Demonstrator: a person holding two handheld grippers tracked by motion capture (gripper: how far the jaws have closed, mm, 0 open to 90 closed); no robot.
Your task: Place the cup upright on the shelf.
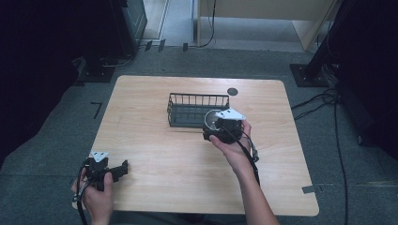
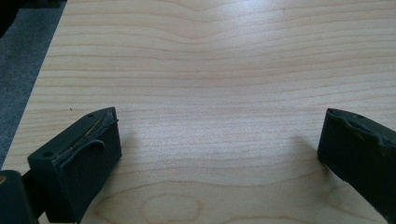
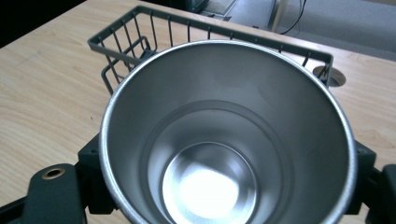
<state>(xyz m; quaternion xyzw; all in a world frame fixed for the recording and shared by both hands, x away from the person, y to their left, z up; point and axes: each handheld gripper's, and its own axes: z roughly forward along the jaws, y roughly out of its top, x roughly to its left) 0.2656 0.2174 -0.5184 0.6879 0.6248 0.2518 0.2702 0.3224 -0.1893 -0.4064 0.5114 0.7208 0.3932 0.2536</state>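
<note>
The right gripper has its fingers closed around a steel cup, one finger on each side of the wall, mouth turned up toward that gripper's camera so the polished bottom shows. In the high view the cup hangs at the near right corner of the wire basket, just at its near rim; I cannot tell whether it touches the wire. Seen along the fingers, the basket lies straight ahead beyond the cup, its long axis running across the line of reach. If the cup is meant for the basket, a short carry forward and over the near rim looks enough, and the right hand is plainly the nearer.

The left gripper rests well away from the basket, at the near left corner of the bench, fingers spread wide over bare wood.

The bench is pale wood, with a dark round spot just beyond the basket. Grey carpet, cables and dark stands surround it.
</note>
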